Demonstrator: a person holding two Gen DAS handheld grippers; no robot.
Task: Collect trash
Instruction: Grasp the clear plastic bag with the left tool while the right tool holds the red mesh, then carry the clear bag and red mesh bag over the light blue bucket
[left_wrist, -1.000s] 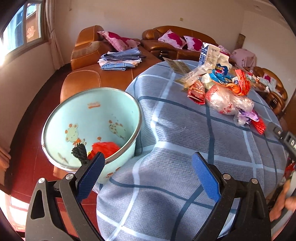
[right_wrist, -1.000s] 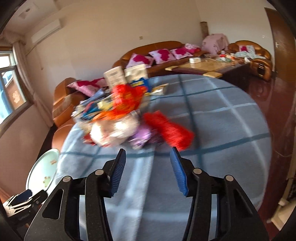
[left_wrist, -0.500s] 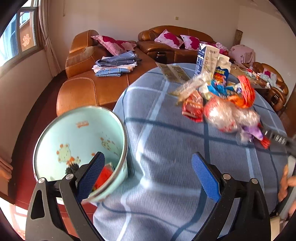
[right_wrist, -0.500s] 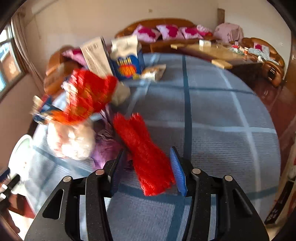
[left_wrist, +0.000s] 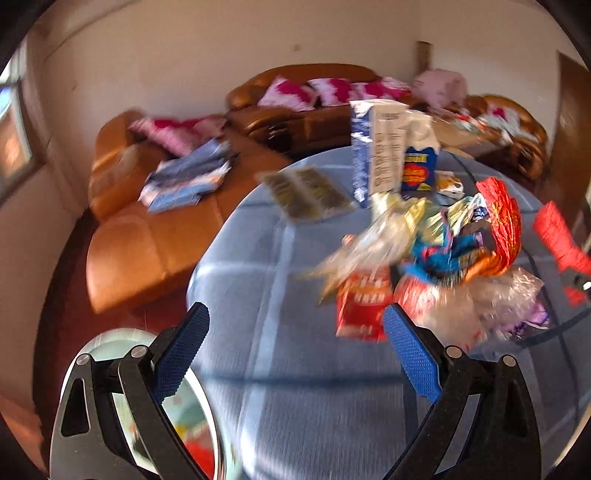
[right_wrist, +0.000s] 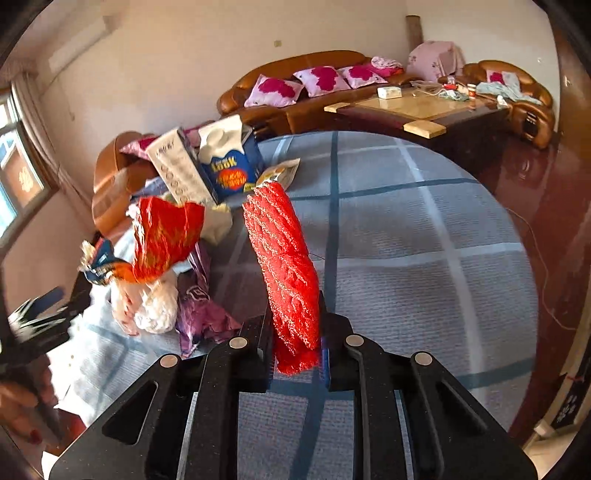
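Red mesh netting (right_wrist: 291, 280) now sits pinched in my right claw (right_wrist: 297, 363), whose jaws have just been closing on it, so one piece of trash is secured. To the far left, my left claw (left_wrist: 295, 354) stands wide and empty, with the pale bin (left_wrist: 192, 417) low at its left and the wrapper pile (left_wrist: 436, 258) ahead to its right. Right of the right claw the desk (right_wrist: 424, 258) lies bare out to its rounded edge, so I judge there is room to swing.
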